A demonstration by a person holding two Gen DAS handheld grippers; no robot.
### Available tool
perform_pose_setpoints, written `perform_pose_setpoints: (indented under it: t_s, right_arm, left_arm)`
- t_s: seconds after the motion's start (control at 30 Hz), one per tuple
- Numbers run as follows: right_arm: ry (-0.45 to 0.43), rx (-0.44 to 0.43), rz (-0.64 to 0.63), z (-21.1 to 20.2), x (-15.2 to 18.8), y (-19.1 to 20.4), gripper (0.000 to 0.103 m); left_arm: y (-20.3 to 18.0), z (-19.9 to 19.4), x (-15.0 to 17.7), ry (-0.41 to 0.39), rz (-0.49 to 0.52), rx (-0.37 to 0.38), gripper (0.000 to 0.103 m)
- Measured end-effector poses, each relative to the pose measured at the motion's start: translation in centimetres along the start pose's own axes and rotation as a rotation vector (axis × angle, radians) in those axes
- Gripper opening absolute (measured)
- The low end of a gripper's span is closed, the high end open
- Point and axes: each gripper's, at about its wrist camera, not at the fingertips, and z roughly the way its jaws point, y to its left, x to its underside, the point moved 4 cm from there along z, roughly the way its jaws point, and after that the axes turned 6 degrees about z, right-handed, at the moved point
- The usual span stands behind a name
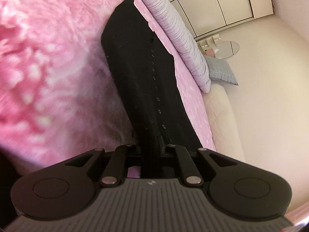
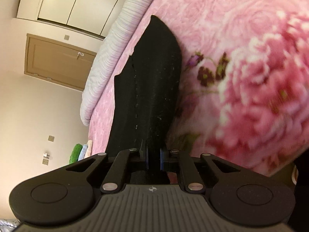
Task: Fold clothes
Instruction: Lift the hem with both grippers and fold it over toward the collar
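Two claws, both clamped on one black garment [image 1: 139, 81]. Left claw [image 1: 152, 150] had its jaws closed tight on a bunched edge; right claw [image 2: 153, 154] pinched another edge between its blue pads. Fabric looked like a matte knit, with a row of small buttons running along it, stretched out long and narrow over the bed. I saw a fluffy pink rose-print blanket [image 1: 48, 67] under it and a ribbed white pillow [image 1: 173, 38] beyond. Both claws angled downward.
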Motion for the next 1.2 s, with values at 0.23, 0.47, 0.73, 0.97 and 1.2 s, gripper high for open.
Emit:
perform_pose_setpoints:
  t_s: [0.23,0.47,0.73,0.97,1.2]
  right_arm:
    - [0.037,0.030,0.050,-4.0,6.1,-2.1,0.012]
    - [0.040,0.022,-0.012,-6.1,7.0,0.7,0.013]
    - [-0.057,-0.059,-0.178,-2.4,-1.3,9.2,0.013]
    - [-0.160,0.073,-0.077,7.4,-10.9,8.5,0.040]
    - [-0.155,0.157,-0.124,10.5,-14.5,5.0,0.061]
  left_arm:
    - [1.7,-5.2,5.7,0.036,-0.062,-0.006,0.007]
    - [-1.0,-6.9,3.7,0.026,-0.011,0.043,0.007]
    - [-4.7,-2.0,-7.0,-0.029,0.086,0.074,0.011]
    - [-2.2,7.1,-16.6,-0.068,0.069,-0.085,0.031]
    - [1.6,8.5,-18.1,-0.036,0.129,-0.245,0.045]
